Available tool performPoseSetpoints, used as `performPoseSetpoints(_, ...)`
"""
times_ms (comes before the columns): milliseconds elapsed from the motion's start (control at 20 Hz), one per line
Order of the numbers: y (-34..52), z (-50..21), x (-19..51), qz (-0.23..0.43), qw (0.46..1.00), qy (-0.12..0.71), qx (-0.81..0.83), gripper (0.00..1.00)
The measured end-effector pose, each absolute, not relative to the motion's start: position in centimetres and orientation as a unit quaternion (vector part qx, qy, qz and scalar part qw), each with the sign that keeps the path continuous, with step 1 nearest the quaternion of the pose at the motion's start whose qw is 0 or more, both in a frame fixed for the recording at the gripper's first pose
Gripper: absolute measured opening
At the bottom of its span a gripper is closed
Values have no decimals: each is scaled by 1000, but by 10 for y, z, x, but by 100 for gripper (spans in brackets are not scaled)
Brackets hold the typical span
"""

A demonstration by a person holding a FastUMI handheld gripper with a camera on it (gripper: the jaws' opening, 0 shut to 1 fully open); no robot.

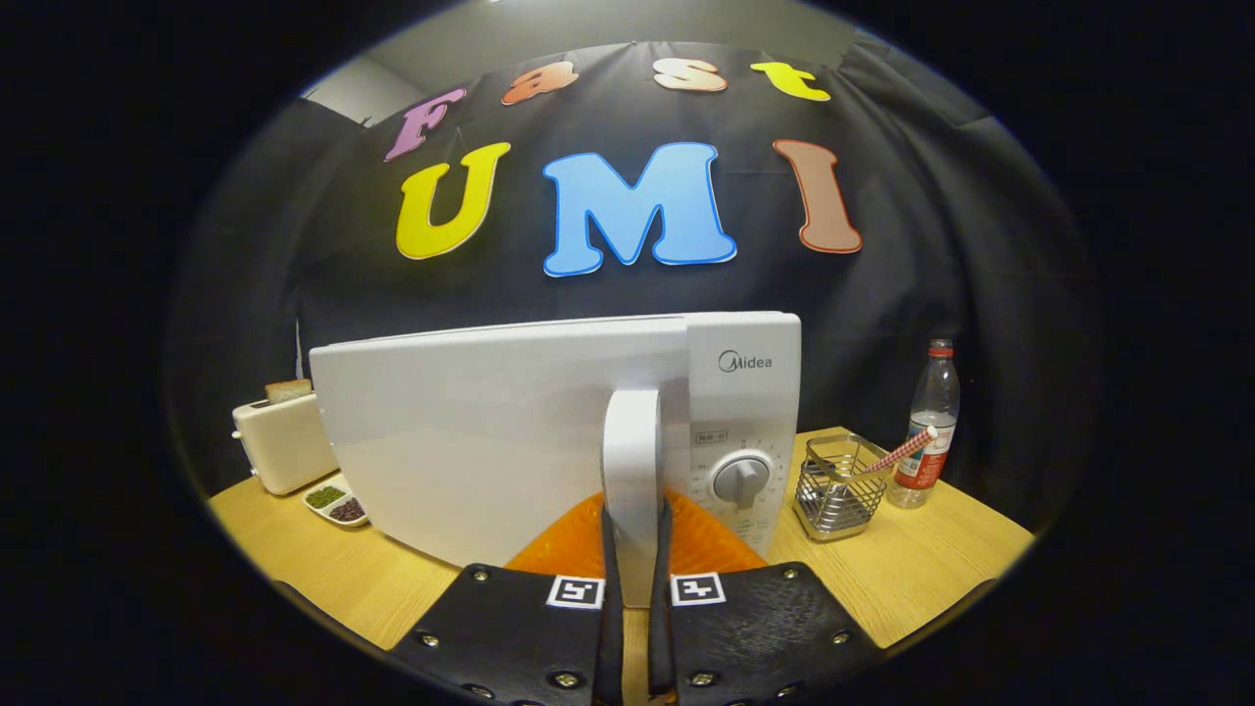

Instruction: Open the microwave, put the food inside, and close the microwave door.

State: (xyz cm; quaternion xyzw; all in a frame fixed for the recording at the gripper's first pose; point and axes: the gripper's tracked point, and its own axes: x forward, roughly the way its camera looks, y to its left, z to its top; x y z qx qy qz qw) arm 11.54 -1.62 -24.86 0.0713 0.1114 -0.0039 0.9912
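Observation:
A white microwave (742, 392) stands on the wooden table (912, 579), straight ahead of me. Its wide door (471, 441) has a vertical white handle (632, 441) along its right edge, beside the control panel with a round dial (742, 480). My gripper (635, 534) is shut on that handle, one finger pressing on each side of its lower part. The handle side of the door looks pulled slightly out toward me. A small white dish (334, 503) of green and dark food lies on the table, left of the microwave.
A cream toaster (282, 446) with a bread slice in it stands at the far left, behind the dish. On the right of the microwave are a wire basket (833, 490) with a striped stick and a clear water bottle (927, 431).

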Motion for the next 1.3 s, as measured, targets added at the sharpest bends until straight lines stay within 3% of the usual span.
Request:
performPoseSetpoints(750,89,-225,-22,165,973,122,106,10)
performPoseSetpoints(1050,144,-216,-57,192,968,115,116,10)
performPoseSetpoints(1300,185,-210,-75,153,982,84,77,9)
